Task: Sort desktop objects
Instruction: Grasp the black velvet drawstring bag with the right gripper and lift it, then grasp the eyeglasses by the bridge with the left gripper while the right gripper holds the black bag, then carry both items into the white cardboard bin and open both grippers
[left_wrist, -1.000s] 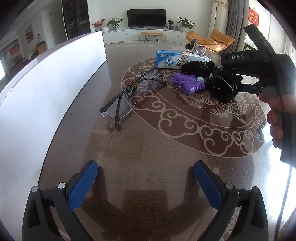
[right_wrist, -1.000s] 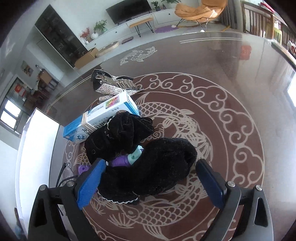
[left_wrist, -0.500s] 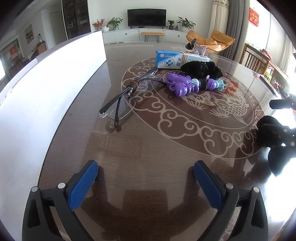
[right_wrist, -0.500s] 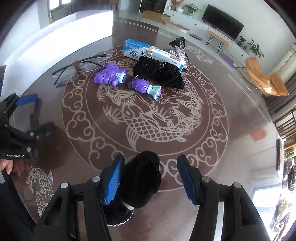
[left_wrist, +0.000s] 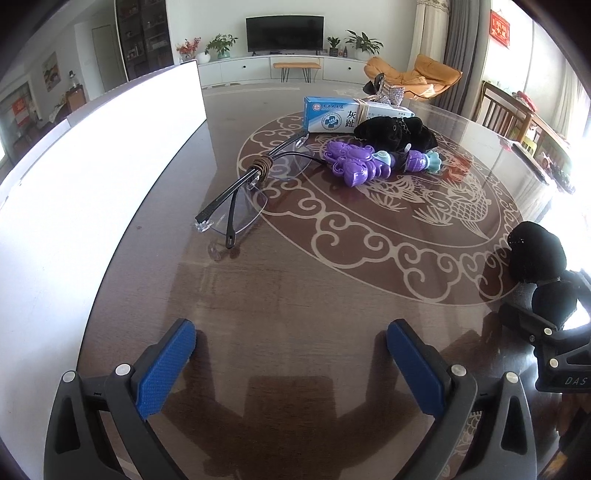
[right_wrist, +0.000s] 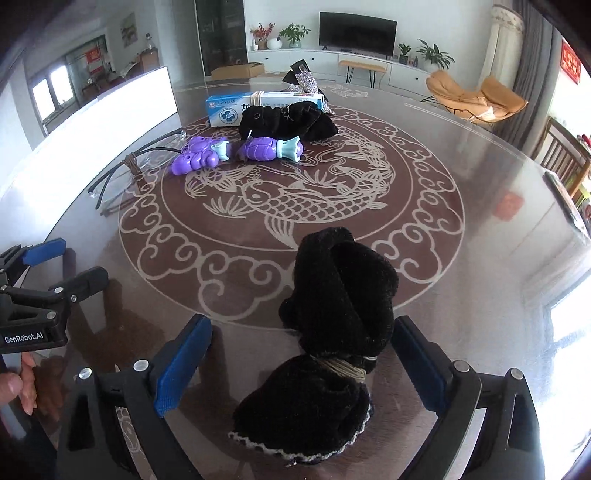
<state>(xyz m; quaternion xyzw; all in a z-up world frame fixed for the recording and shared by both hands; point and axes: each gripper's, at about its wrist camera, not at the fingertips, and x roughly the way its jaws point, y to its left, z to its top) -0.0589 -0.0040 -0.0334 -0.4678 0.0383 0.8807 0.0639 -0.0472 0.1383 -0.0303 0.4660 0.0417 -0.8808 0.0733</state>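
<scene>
A black velvet pouch (right_wrist: 340, 295), tied with a cord, lies on the glass table between my right gripper's (right_wrist: 299, 365) wide-open blue fingers, which are not touching it. It also shows in the left wrist view (left_wrist: 535, 254) at the right edge. My left gripper (left_wrist: 291, 365) is open and empty above bare table. Far off lie rimless glasses (left_wrist: 240, 199), a purple toy (left_wrist: 354, 166), a purple and teal toy (right_wrist: 269, 147), a second black pouch (right_wrist: 284, 118), and a blue and white box (left_wrist: 340, 118).
A white board (left_wrist: 92, 166) stands along the table's left side. A sparkly silver item (right_wrist: 304, 79) lies behind the box. Chairs stand past the table's right edge (left_wrist: 517, 122). My left gripper shows at the left of the right wrist view (right_wrist: 44, 280).
My right gripper carried the black pouch from the far pile to the near right of the table, set it down and opened its fingers. My left gripper has not moved.
</scene>
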